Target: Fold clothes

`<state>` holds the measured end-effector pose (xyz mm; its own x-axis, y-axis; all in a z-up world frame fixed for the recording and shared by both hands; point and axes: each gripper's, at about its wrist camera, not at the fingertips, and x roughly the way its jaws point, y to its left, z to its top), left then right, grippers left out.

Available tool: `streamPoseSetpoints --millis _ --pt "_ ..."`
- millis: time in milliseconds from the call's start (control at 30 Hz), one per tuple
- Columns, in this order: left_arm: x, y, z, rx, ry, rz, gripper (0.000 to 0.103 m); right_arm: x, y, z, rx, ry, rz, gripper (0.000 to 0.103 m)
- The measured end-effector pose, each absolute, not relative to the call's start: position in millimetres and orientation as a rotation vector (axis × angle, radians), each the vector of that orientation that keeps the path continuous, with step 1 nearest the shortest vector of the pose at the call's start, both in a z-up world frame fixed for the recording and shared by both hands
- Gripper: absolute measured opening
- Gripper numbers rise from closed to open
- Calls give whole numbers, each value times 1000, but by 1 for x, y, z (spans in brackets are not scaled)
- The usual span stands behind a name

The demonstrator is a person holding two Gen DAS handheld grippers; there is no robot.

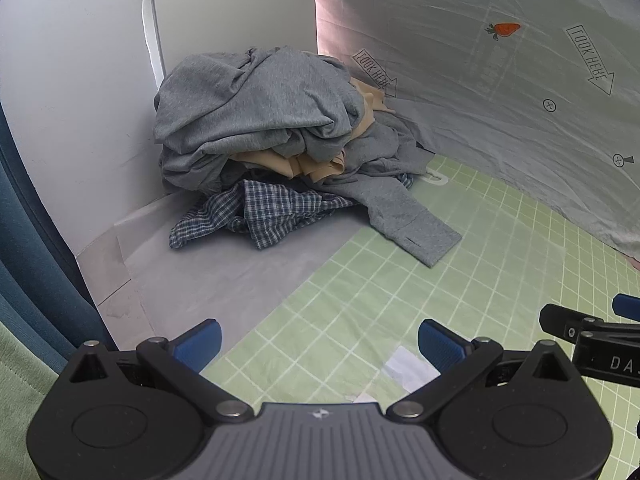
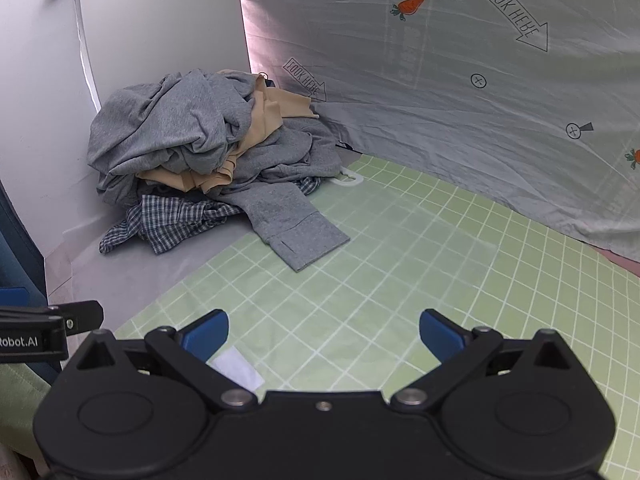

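A pile of clothes (image 1: 260,128) lies in the far left corner; it also shows in the right wrist view (image 2: 192,136). On top is a grey garment (image 1: 248,96), under it tan cloth (image 1: 316,166) and a blue checked shirt (image 1: 256,212). A grey sleeve (image 1: 416,228) reaches out onto the green checked mat (image 1: 400,300); it also shows in the right wrist view (image 2: 308,236). My left gripper (image 1: 320,344) is open and empty, low over the mat's near edge. My right gripper (image 2: 324,336) is open and empty beside it, well short of the pile.
White panels (image 1: 80,100) close the left and back. A grey sheet with carrots and arrows (image 1: 500,80) hangs at the right. A white hanger hook (image 2: 352,178) peeks from under the pile. A white label (image 2: 238,368) lies on the mat. Blue curtain (image 1: 32,260) at far left.
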<state>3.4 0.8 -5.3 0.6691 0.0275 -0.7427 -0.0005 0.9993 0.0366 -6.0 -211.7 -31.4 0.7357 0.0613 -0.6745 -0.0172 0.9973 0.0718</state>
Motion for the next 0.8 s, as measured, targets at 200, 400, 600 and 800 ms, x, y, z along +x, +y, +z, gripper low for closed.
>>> streamPoseSetpoints --millis 200,400,600,800 --pt "13 3 -20 27 837 12 103 1 -205 -37 44 750 35 103" --pt "14 7 -25 26 822 7 103 4 -206 -40 55 749 34 103" --pt "14 11 -26 24 824 2 103 5 -202 -39 59 758 20 103" --pt "14 14 -25 20 824 7 103 6 -202 -40 59 764 22 103"
